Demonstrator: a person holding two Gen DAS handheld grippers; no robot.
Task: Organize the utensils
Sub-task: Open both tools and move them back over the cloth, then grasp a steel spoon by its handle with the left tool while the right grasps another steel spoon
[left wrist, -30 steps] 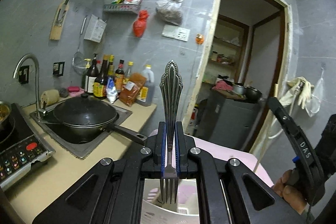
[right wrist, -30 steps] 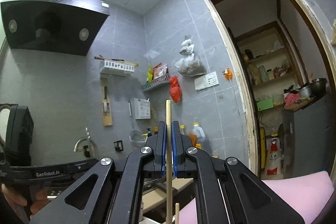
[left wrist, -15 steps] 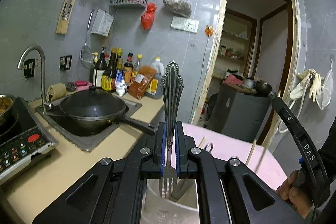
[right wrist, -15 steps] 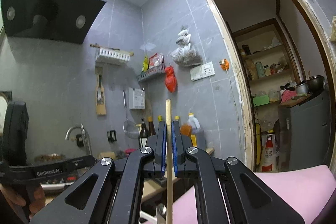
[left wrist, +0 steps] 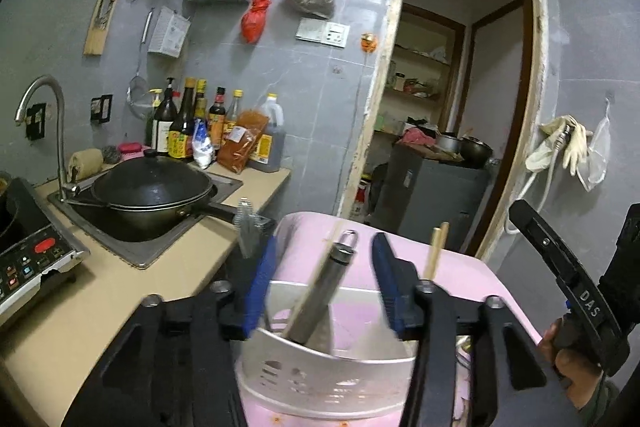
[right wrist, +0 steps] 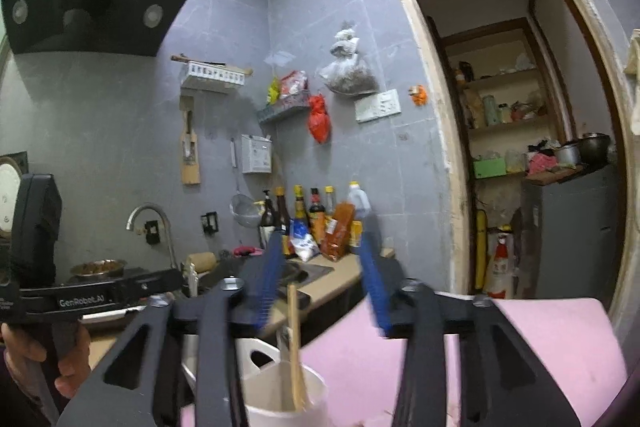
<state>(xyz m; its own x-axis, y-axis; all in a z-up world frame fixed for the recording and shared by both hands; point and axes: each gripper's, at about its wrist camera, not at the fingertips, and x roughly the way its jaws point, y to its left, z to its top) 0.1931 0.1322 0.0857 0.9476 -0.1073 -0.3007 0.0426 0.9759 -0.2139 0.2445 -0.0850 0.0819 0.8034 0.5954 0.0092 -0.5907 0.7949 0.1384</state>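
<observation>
My left gripper (left wrist: 322,259) is open and empty above a white perforated utensil holder (left wrist: 320,371). A metal handle (left wrist: 324,291) leans in the holder, and the blurred fork handle (left wrist: 248,231) stands just left of my left finger. My right gripper (right wrist: 320,259) is open and empty above a white cup (right wrist: 280,399). A wooden chopstick (right wrist: 295,343) stands in that cup; chopstick tips (left wrist: 436,247) also show in the left wrist view. Both containers sit on a pink surface (right wrist: 540,339).
A counter (left wrist: 120,279) on the left holds a sink with a black wok (left wrist: 152,195), an induction cooker (left wrist: 28,259), a tap and sauce bottles (left wrist: 200,127). An open doorway (left wrist: 460,107) is ahead. The other handheld gripper (left wrist: 568,291) is at right.
Both grippers opened. The left let go of the fork, which dropped toward the holder. The right let go of the chopstick, which now stands in the white cup.
</observation>
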